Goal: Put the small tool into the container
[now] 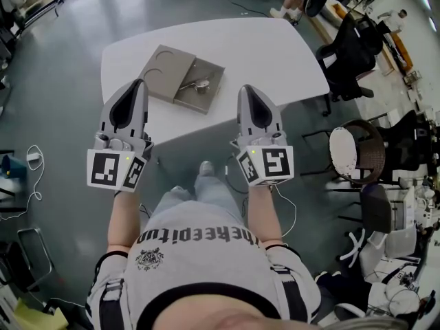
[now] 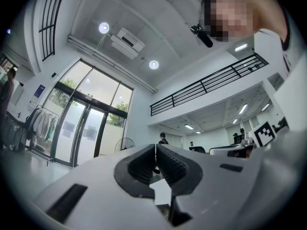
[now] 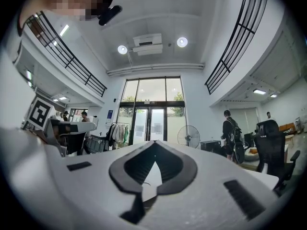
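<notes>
1. Small tool (image 1: pixel 201 86) lies in the right half of the grey container (image 1: pixel 165 71) on the white surface (image 1: pixel 275 53), farther out than my two grippers, between them and touching neither.
2. It looks small, metallic and shiny.
3. My left hand-held gripper (image 1: pixel 139 83) and right hand-held gripper (image 1: pixel 245 89) are both pressed together, pinching nothing.

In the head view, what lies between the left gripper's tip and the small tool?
The head view shows one flat half of the grey container, with a round recess, between the left gripper and the small tool.
</notes>
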